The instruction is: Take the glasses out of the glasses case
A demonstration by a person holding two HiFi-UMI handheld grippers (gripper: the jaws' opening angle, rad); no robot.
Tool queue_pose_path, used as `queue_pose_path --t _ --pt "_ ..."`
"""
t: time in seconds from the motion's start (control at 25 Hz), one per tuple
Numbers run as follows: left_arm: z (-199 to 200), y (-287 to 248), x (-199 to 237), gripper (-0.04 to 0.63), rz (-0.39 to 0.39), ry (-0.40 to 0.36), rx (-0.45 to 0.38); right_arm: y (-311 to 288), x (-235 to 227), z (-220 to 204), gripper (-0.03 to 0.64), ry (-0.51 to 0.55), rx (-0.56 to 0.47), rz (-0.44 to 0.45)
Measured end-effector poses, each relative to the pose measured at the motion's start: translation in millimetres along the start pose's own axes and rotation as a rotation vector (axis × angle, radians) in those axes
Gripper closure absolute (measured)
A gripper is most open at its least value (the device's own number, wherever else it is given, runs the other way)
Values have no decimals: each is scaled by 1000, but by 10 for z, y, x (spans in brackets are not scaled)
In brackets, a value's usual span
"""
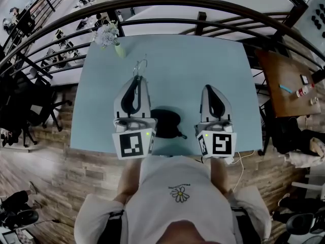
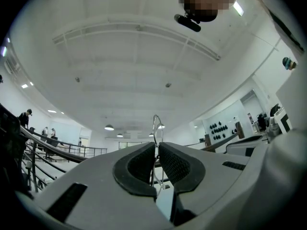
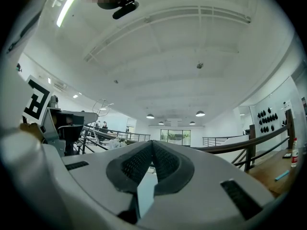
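Observation:
Thin wire-framed glasses (image 1: 140,66) stick out past the tip of my left gripper (image 1: 137,80), which is shut on them above the pale blue table (image 1: 177,60). In the left gripper view the frame's wire (image 2: 156,124) rises from between the closed pads of the left gripper (image 2: 157,146). The black glasses case (image 1: 167,122) lies on the table between the two grippers, near the front edge, partly hidden by the left one. My right gripper (image 1: 209,89) hovers to the case's right. In its own view the right gripper (image 3: 151,143) is shut, with nothing between the pads.
A small vase of pale flowers (image 1: 108,35) stands at the table's far left corner. A dark railing (image 1: 203,6) curves behind the table. To the right is a brown table (image 1: 287,80) with small items. A cable (image 1: 242,159) hangs off the front right edge.

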State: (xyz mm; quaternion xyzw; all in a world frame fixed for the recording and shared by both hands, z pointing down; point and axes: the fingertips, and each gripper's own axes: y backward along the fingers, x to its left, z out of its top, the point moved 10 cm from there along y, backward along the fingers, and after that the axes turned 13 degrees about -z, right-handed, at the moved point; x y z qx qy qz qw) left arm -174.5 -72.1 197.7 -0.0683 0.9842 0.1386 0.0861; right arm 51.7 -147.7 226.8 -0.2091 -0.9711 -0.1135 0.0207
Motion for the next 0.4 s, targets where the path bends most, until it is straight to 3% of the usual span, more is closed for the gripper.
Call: queue_pose_path --t 0.4 --pt "-68 -4 2 560 -5 11 21 30 -4 -65 607 1 30 22"
